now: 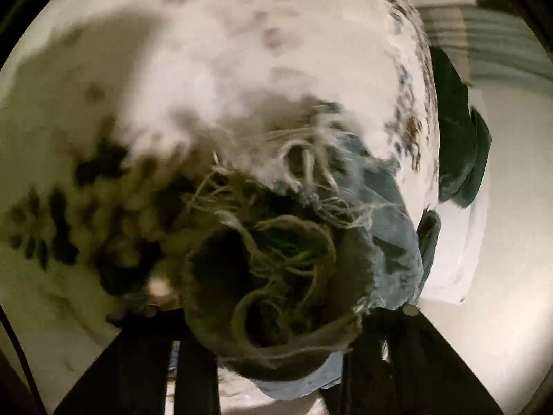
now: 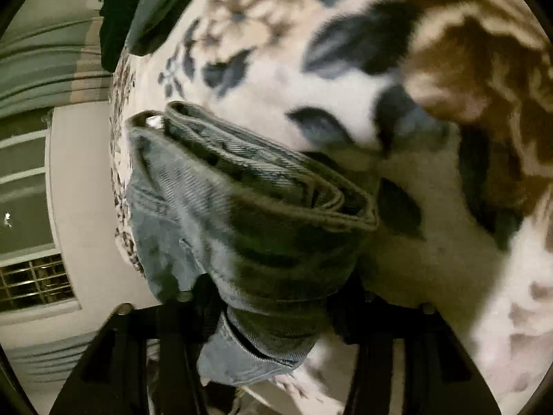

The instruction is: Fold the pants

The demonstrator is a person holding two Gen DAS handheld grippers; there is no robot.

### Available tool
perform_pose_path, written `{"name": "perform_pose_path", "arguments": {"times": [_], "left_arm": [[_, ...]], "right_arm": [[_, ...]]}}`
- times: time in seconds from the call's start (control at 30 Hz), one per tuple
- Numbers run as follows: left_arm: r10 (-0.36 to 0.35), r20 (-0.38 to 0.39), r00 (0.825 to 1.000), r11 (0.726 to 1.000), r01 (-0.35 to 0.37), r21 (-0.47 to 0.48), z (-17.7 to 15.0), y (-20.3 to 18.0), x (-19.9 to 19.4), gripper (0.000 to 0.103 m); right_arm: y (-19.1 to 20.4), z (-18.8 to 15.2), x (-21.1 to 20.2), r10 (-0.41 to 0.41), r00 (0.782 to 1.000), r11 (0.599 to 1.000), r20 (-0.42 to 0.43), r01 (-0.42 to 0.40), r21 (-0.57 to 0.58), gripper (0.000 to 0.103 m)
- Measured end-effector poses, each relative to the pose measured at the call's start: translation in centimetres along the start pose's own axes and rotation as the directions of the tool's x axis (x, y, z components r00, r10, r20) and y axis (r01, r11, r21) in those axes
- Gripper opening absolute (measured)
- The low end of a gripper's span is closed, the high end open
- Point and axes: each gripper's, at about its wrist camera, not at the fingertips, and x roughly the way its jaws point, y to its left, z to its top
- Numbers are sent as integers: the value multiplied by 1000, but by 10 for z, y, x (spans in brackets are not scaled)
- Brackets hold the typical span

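The pants are light blue denim jeans. In the left wrist view my left gripper (image 1: 276, 339) is shut on a frayed hem of the jeans (image 1: 287, 269), with loose white threads bunched in front of the camera. In the right wrist view my right gripper (image 2: 273, 314) is shut on a folded, seamed part of the jeans (image 2: 242, 214), which hangs thick between the black fingers (image 2: 172, 339). Both hold the denim above a white bedspread with dark flower print (image 1: 242, 52), also in the right wrist view (image 2: 276, 79). The rest of the jeans is hidden.
A dark green cloth (image 1: 459, 145) lies at the bed's edge, also seen in the right wrist view (image 2: 138, 10). Beyond the bed are a pale wall, a curtain (image 2: 45, 65) and a window (image 2: 31, 276). A brown-patterned fabric (image 2: 484, 69) lies at the right.
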Motion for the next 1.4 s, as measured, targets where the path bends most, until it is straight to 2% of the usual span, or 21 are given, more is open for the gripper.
{"name": "perform_pose_path", "arguments": {"times": [0.07, 0.17, 0.33, 0.43, 0.6, 0.73, 0.83, 0.93, 0.97, 1.07, 1.13, 1.17, 1.23, 1.3, 1.33, 1.4], "left_arm": [[18, 9, 1000, 998, -19, 56, 2, -22, -3, 22], [24, -3, 1000, 992, -23, 123, -5, -53, -22, 22], [29, -50, 998, 975, -18, 220, 10, -118, -27, 21], [30, -104, 994, 967, -2, 256, 17, -151, -28, 21], [36, -214, 976, 948, 34, 315, 25, -218, -9, 21], [25, -305, 952, 932, 88, 351, 27, -288, 24, 21], [-21, -358, 933, 915, 162, 370, 20, -345, 40, 21], [-74, -397, 915, 869, 254, 424, 16, -428, 65, 21], [-91, -412, 906, 850, 287, 443, 15, -456, 74, 21], [-126, -440, 889, 793, 356, 494, 11, -529, 106, 21], [-139, -457, 878, 767, 387, 512, 11, -562, 130, 21], [-127, -458, 880, 753, 387, 533, 11, -577, 150, 21], [-106, -481, 870, 744, 390, 542, 15, -585, 191, 21], [-45, -477, 878, 738, 351, 576, 19, -577, 236, 21], [-6, -483, 875, 738, 330, 589, 21, -565, 261, 21], [80, -462, 883, 733, 262, 628, 27, -534, 304, 21]], "right_arm": [[11, -6, -7, 4, 1000, 1000, 23, -4, -12, 35], [20, -18, -26, 42, 997, 999, 60, -43, 22, 30], [32, -37, -65, 79, 990, 991, 120, -91, 95, 27], [39, -46, -99, 94, 983, 982, 161, -118, 146, 26], [58, -47, -160, 97, 965, 972, 243, -145, 186, 26], [79, -37, -210, 92, 932, 964, 351, -171, 202, 26], [101, -14, -247, 98, 891, 957, 443, -206, 203, 26], [130, 23, -283, 123, 837, 952, 533, -251, 175, 26], [143, 44, -297, 137, 810, 951, 570, -268, 153, 26], [168, 94, -319, 168, 754, 946, 635, -306, 112, 26], [177, 131, -328, 179, 726, 944, 664, -317, 91, 26], [177, 149, -327, 182, 716, 944, 673, -320, 85, 26], [168, 180, -311, 170, 714, 944, 679, -317, 97, 26], [148, 205, -286, 169, 724, 938, 668, -326, 116, 26], [130, 211, -266, 144, 737, 936, 660, -318, 150, 25], [90, 224, -217, 113, 774, 928, 622, -306, 211, 26]]}}
